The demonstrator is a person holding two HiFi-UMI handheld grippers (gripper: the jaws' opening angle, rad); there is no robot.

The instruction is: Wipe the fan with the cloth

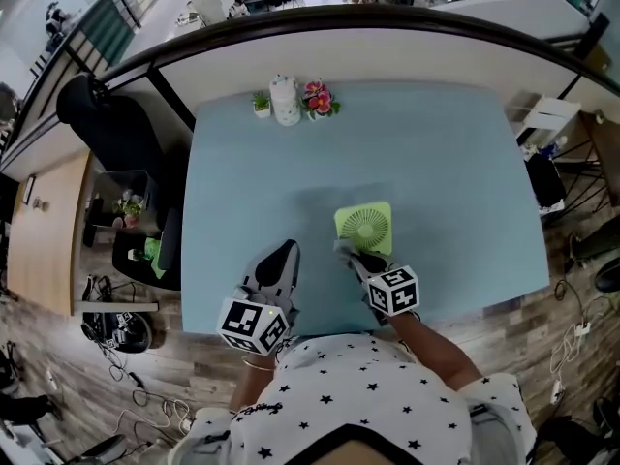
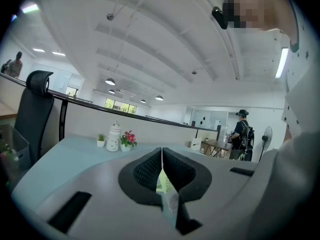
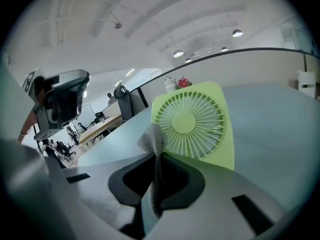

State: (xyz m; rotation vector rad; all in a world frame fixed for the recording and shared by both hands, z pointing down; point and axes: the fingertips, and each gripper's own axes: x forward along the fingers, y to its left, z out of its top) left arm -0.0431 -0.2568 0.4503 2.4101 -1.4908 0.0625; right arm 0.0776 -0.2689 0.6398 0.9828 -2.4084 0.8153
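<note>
A light green square fan (image 1: 364, 227) stands on the pale blue table (image 1: 436, 163), grille toward me. My right gripper (image 1: 351, 254) is just in front of its lower left edge, shut on a grey cloth (image 3: 151, 138). In the right gripper view (image 3: 157, 160) the cloth bunches up past the jaws and overlaps the fan's (image 3: 196, 125) lower left grille; whether they touch I cannot tell. My left gripper (image 1: 282, 258) hovers to the left of the fan, jaws pressed together with nothing held (image 2: 161, 160). A sliver of green fan (image 2: 161, 182) shows through the slit below the pads.
A white jar (image 1: 285, 101) with a small plant (image 1: 261, 104) and pink flowers (image 1: 318, 98) stands at the table's far edge. A black office chair (image 1: 108, 124) is off the left side. The table's near edge runs just under my grippers. A standing person (image 2: 242, 134) is far behind.
</note>
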